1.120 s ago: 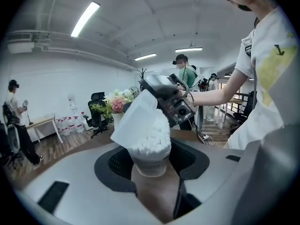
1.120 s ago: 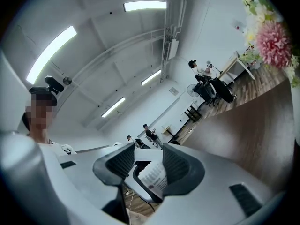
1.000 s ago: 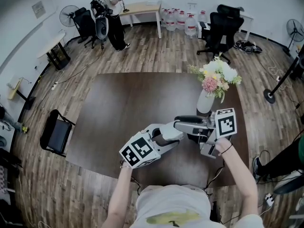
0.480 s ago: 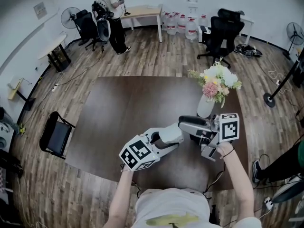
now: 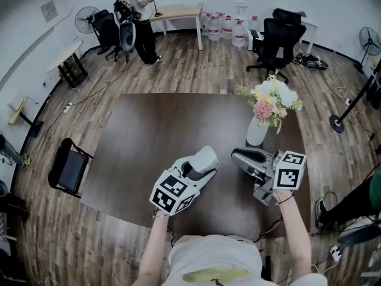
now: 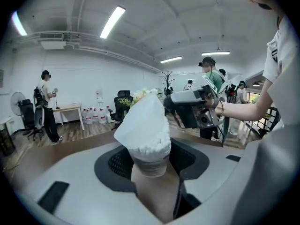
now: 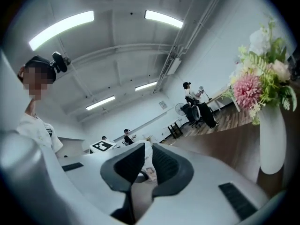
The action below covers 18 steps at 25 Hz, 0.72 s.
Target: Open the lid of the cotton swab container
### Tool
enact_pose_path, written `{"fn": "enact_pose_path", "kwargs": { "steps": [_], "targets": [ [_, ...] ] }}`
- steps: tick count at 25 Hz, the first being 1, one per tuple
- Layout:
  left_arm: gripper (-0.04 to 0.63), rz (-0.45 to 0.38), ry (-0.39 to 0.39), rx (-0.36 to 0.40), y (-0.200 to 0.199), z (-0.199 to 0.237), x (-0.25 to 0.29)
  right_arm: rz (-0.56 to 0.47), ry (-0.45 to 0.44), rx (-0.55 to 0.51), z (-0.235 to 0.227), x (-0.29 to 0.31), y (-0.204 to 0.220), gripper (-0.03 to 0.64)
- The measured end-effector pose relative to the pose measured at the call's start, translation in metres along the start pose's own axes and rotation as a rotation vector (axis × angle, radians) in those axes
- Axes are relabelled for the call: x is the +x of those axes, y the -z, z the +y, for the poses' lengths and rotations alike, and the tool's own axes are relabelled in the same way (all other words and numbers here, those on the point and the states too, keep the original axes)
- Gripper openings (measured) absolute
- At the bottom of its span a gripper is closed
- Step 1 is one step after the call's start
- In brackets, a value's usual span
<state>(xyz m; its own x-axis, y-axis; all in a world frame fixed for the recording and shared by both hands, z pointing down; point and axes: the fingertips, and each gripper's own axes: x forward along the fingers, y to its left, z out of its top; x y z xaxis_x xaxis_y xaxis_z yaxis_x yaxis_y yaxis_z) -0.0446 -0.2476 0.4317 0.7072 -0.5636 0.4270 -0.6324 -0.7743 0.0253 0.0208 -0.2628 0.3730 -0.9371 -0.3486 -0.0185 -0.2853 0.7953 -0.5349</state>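
My left gripper (image 5: 202, 161) is shut on the cotton swab container (image 6: 150, 150), held above the dark table (image 5: 149, 136). The container's white lid (image 6: 142, 118) stands tilted up, and the white swab tips show at its mouth. In the head view the raised lid (image 5: 206, 155) pokes out past the left jaws. My right gripper (image 5: 237, 155) hangs a short way to the right of the container, clear of it. Its jaws are closing with nothing between them. In the right gripper view only a narrow gap is left at the right gripper (image 7: 145, 167).
A white vase (image 5: 256, 131) of pink and white flowers (image 5: 272, 102) stands on the table just behind the right gripper. A black chair (image 5: 70, 170) is beside the table's left edge. Office chairs, water bottles, a desk and a person (image 5: 138, 14) are at the far wall.
The right gripper, which was against the container in the left jaws, has drawn back to the right. The lid now stands up. The left gripper tilted slightly.
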Motion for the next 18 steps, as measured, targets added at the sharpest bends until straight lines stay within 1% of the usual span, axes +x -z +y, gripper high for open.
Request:
{"fn": "enact_pose_path", "kwargs": {
  "steps": [3,7,11,14,18],
  "targets": [
    [0.227,-0.012,-0.069,-0.034,0.001,0.009,-0.003,-0.02,0.069,-0.064,-0.006,-0.005,0.007,0.031],
    [0.227,-0.018,-0.149,-0.055,0.005,0.017,-0.008,-0.027,0.156,-0.138,-0.012,-0.011,0.018,0.025],
    [0.227,-0.031,-0.209,-0.08,0.009,0.023,-0.013,-0.036,0.234,-0.246,-0.017,-0.016,0.027,0.023],
    [0.227,-0.049,-0.253,-0.1,0.013,0.027,-0.017,-0.051,0.285,-0.275,-0.022,-0.021,0.032,0.023],
    [0.227,-0.058,-0.309,-0.111,0.019,0.033,-0.022,-0.069,0.345,-0.283,-0.03,-0.029,0.038,0.021]
  ]
}}
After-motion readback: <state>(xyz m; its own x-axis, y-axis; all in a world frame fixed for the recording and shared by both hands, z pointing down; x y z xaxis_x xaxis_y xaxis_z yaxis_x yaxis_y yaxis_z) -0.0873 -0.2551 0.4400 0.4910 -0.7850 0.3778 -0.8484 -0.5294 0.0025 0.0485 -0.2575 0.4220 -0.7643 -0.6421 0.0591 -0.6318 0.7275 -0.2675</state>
